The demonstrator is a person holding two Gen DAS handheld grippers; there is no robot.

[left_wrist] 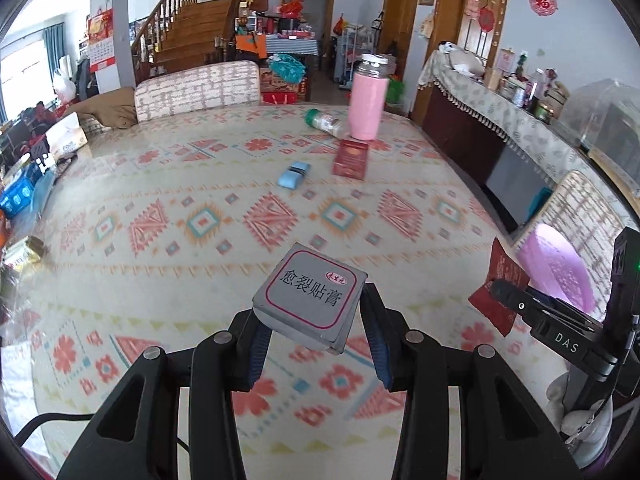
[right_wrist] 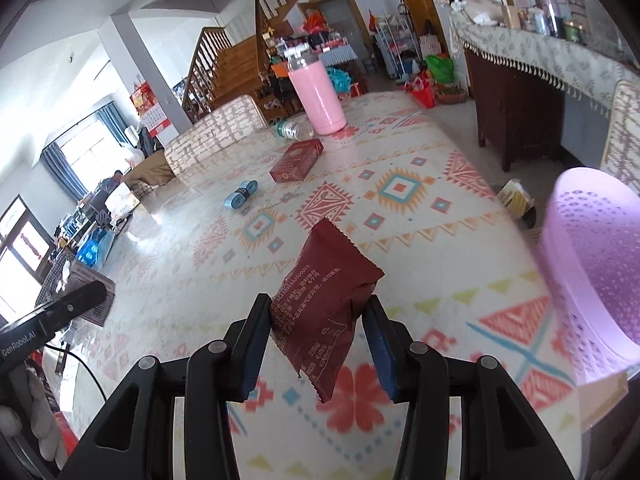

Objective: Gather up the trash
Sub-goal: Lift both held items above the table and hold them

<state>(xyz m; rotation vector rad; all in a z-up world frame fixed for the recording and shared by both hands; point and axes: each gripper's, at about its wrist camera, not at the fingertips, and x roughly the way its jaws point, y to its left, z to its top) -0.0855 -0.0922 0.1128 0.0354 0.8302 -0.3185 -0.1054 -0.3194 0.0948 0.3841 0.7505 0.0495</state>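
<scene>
My left gripper (left_wrist: 310,320) is shut on a flat grey box (left_wrist: 310,300) with Chinese print and holds it above the table. My right gripper (right_wrist: 316,316) is shut on a dark red snack wrapper (right_wrist: 326,300), also lifted. The wrapper (left_wrist: 498,292) and the right gripper (left_wrist: 500,289) show at the right of the left wrist view. A lilac perforated basket (right_wrist: 592,264) stands at the table's right edge, close to the right gripper; it also shows in the left wrist view (left_wrist: 556,268). The left gripper's arm (right_wrist: 52,312) shows at left.
On the patterned tablecloth (left_wrist: 200,220) farther off lie a red box (left_wrist: 352,158), a blue roll (left_wrist: 295,175), a tipped plastic bottle (left_wrist: 324,121) and a standing pink flask (left_wrist: 366,98). Chairs stand at the far and right sides. Clutter lies along the left edge.
</scene>
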